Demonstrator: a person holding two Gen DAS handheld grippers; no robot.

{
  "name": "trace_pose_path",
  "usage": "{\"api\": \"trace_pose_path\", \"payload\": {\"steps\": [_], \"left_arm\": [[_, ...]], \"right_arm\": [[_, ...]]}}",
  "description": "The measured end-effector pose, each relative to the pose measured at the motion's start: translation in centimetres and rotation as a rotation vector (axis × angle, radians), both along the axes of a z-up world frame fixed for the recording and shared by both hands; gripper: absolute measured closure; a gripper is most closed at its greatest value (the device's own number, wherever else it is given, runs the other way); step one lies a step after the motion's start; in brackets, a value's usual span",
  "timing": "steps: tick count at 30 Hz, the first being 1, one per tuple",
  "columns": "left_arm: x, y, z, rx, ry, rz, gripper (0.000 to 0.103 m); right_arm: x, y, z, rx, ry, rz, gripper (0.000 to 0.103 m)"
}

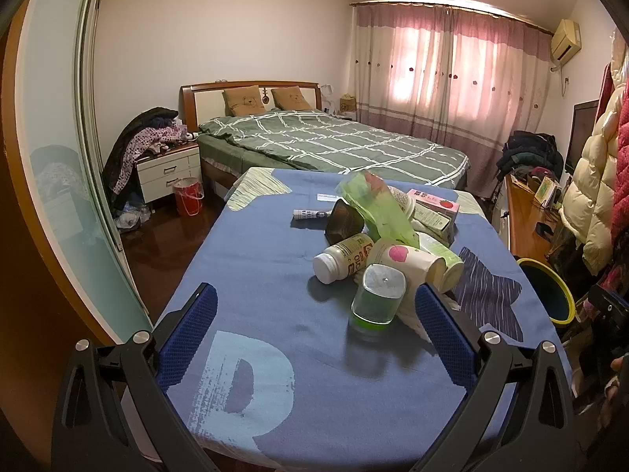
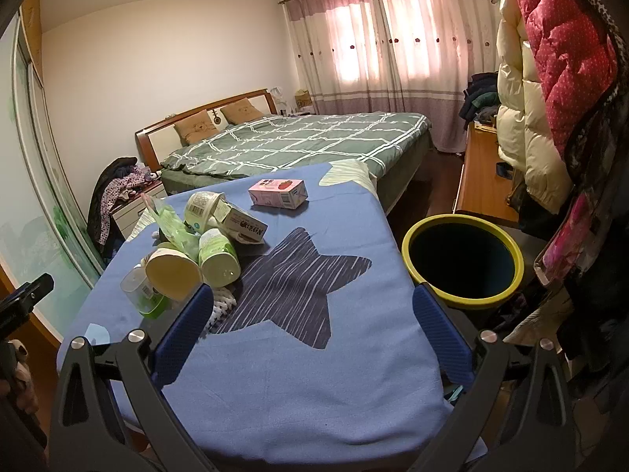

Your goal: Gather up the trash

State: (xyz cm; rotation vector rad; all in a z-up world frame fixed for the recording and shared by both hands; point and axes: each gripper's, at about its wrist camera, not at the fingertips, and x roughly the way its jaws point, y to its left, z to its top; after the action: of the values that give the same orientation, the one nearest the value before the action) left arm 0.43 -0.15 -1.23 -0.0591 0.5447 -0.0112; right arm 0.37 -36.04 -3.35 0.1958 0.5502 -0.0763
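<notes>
The left gripper (image 1: 314, 314) is wide open and holds nothing. A trash pile (image 1: 385, 244) sits on the blue tabletop (image 2: 314, 373). The right gripper (image 2: 310, 314) is open too. The yellow bin (image 2: 464, 261) stands just beside the tabletop.

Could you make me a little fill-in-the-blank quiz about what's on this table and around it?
1. The dark shape printed on the blue tablecloth is a ____.
2. The bin beside the table has a ____ rim.
3. The pink carton lies ____ from the trash pile.
4. Both the left gripper and the right gripper are ____, holding nothing.

Answers: star; yellow; apart; open
</notes>
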Motion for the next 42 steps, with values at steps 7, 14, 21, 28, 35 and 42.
{"api": "trace_pose_path", "payload": {"steps": [7, 14, 21, 28, 35, 42], "left_arm": [[0.0, 0.0, 0.0, -0.001, 0.003, -0.002, 0.004], [0.0, -0.3, -0.3, 0.002, 0.006, -0.004, 0.004], [0.5, -0.2, -0.6, 0.001, 0.023, -0.002, 0.004], [2.5, 0.3, -0.7, 0.008, 0.034, 0.012, 0.004], [4.0, 1.7, -0.7, 0.003, 0.032, 0.048, 0.004], [5.8, 3.8, -1.3, -0.004, 0.050, 0.102, 0.004]], "right_arm": [[0.0, 0.0, 0.0, 0.000, 0.000, 0.000, 0.006], [0.0, 0.0, -0.1, -0.001, 0.000, -0.001, 0.006], [0.6, 0.2, -0.5, -0.005, -0.003, 0.009, 0.006], [3.7, 2.1, -0.5, -0.034, 0.014, 0.065, 0.006], [7.4, 5.2, -0.3, -0.053, 0.023, 0.152, 0.006], [12.3, 9.7, -0.5, -0.086, 0.032, 0.263, 0.006]]}}
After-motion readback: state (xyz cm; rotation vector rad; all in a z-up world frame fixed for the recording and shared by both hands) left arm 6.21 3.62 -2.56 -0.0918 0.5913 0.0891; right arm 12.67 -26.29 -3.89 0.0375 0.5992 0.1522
